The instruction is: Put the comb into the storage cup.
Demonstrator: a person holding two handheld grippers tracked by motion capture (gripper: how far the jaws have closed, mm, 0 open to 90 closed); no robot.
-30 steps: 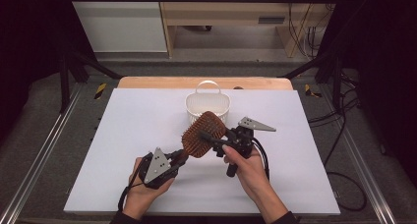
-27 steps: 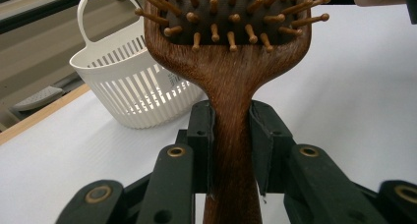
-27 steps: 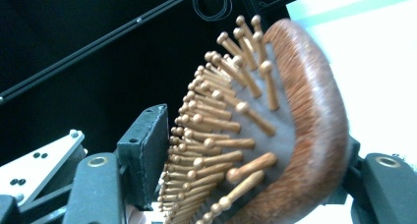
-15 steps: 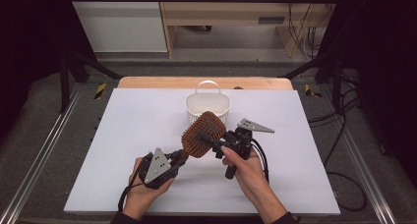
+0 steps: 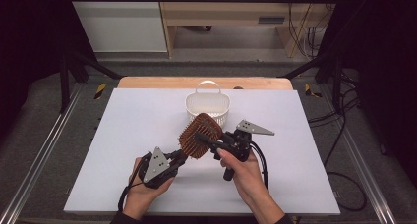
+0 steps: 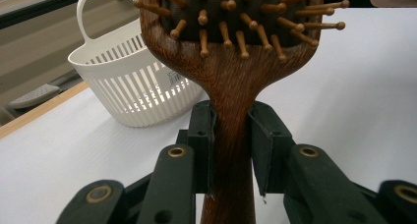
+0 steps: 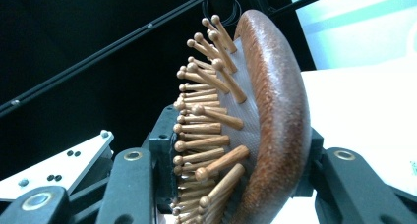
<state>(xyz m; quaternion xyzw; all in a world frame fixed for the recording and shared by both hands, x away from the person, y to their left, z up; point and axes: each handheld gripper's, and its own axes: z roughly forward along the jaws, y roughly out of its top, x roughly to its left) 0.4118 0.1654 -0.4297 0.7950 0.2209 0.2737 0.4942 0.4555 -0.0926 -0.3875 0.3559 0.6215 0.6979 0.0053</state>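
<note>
A wooden hairbrush (image 5: pixel 199 134) with peg bristles is held up over the white table (image 5: pixel 137 116). My left gripper (image 5: pixel 181 157) is shut on its handle (image 6: pixel 230 111), one pad on each side. My right gripper (image 5: pixel 206 136) comes in from the right and straddles the brush head (image 7: pixel 275 111). Its jaws have just been closing. One pad now meets the bristle tips (image 7: pixel 184 130) and the other lies against the rounded wooden back. The bristles face the person.
A white slotted basket (image 5: pixel 207 106) with a loop handle stands just behind the brush, also visible in the left gripper view (image 6: pixel 133 86). A wooden strip (image 5: pixel 147 82) edges the table's far side. Metal rails run along both sides, and cables lie on the floor at right.
The right gripper's jaws have drawn in around the brush head, and that hand has shifted slightly. The left gripper and the brush handle have stayed in place.
</note>
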